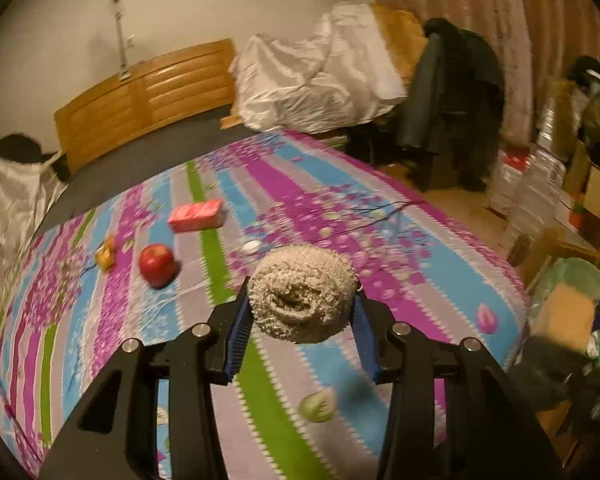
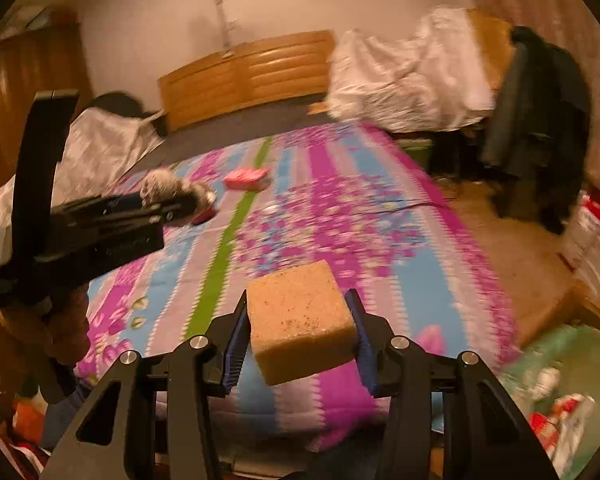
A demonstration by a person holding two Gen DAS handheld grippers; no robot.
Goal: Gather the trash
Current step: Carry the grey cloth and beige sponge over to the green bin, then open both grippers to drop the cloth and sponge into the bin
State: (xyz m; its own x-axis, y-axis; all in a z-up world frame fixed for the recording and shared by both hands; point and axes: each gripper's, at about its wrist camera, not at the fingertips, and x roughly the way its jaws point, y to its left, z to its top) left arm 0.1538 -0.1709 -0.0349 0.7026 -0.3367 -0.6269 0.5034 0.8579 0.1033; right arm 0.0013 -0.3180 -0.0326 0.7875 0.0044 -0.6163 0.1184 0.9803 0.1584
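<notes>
Above the striped bed (image 1: 284,184), the left gripper (image 1: 302,304) clamped a woolly beige ball (image 1: 300,294) while the right gripper (image 2: 300,322) pinched a tan sponge (image 2: 302,320); either soft load could slip short of the green bin (image 2: 572,360), near right.

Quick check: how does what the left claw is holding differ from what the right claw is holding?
The left claw holds a rolled beige cloth; the right claw holds an orange-tan sponge block. The cloth is rounded and nubbly, the sponge flat-sided with square corners and finely speckled. Both are gripped between blue pads and lifted above the striped bedspread.
</notes>
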